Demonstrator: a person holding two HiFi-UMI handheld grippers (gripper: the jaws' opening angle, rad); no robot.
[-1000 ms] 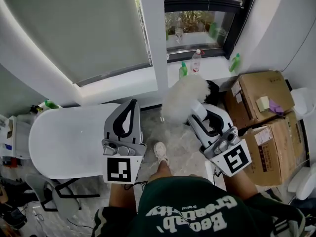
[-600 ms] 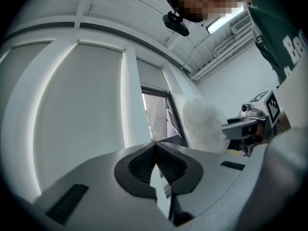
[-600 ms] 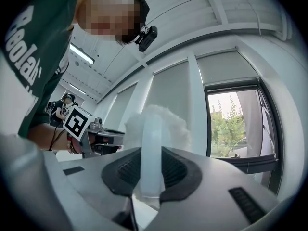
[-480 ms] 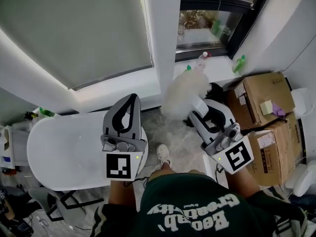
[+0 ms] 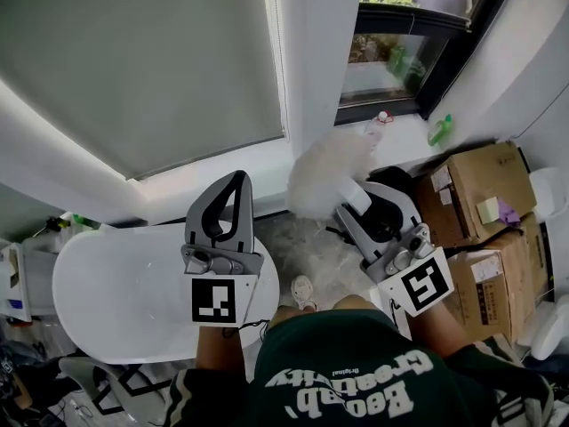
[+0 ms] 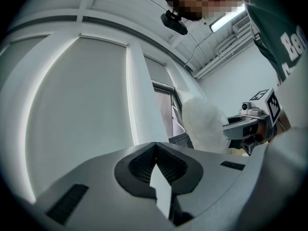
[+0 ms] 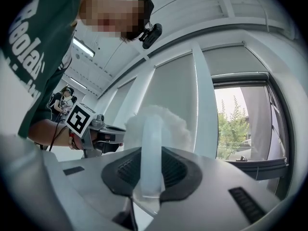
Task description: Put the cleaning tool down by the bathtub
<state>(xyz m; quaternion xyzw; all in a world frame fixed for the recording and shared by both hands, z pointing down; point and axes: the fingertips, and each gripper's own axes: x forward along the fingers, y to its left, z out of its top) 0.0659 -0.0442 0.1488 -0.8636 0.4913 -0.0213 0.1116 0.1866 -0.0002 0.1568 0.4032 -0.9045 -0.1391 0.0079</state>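
Since one second ago, the head view has tipped upward: the white oval bathtub (image 5: 116, 292) and the two stacked brown cardboard boxes (image 5: 476, 189) lie lower in frame, and the fluffy head of the tool now overlaps the white wall under the sill.

Nearest, a dark green printed shirt (image 5: 347, 381) fills the lower edge, with a white shoe (image 5: 303, 290) on the marbled floor ahead of it. The left gripper (image 5: 233, 189) hangs over the bathtub's right end; its jaws meet at the tips with nothing between them (image 6: 155, 146). The right gripper (image 5: 354, 199) is closed part-way on the translucent white handle of the cleaning tool, a white fluffy duster (image 5: 324, 172). The handle runs out in line with the jaws (image 7: 149, 150), so the long axis points away from the person, up and slightly left in the head view, fluffy head (image 7: 156, 124) leading toward the window wall. The duster is held in the air, right of the bathtub and left of the boxes.

Beyond, a grey roller blind (image 5: 133, 60) covers the left pane; a dark-framed window (image 5: 391, 56) stands right of it, with a green bottle (image 5: 439, 130) on its sill.
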